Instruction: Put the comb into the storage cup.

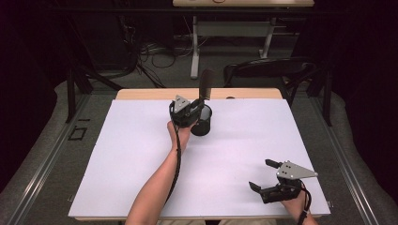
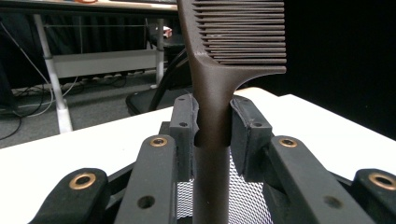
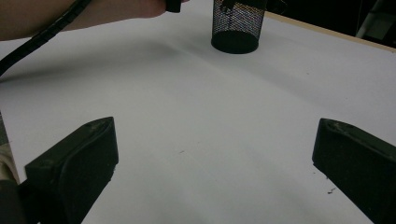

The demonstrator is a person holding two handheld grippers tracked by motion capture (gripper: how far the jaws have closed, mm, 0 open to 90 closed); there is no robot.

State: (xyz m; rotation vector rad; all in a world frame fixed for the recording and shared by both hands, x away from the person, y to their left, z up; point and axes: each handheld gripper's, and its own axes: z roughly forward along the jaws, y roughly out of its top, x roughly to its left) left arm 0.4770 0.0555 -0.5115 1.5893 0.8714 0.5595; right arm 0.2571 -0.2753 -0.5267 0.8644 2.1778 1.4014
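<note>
The left gripper (image 1: 197, 105) clamps a dark comb (image 2: 219, 70) upright — its handle dips into the mesh cup (image 1: 202, 123). The right gripper (image 1: 263, 176) rests wide open, well apart.

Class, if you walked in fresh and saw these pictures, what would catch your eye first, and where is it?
First, the dark comb, upright with its teeth on top, its handle clamped in the left gripper over the black mesh cup near the far middle of the white table. Then the right gripper, jaws wide apart and holding nothing, low at the near right corner.
</note>
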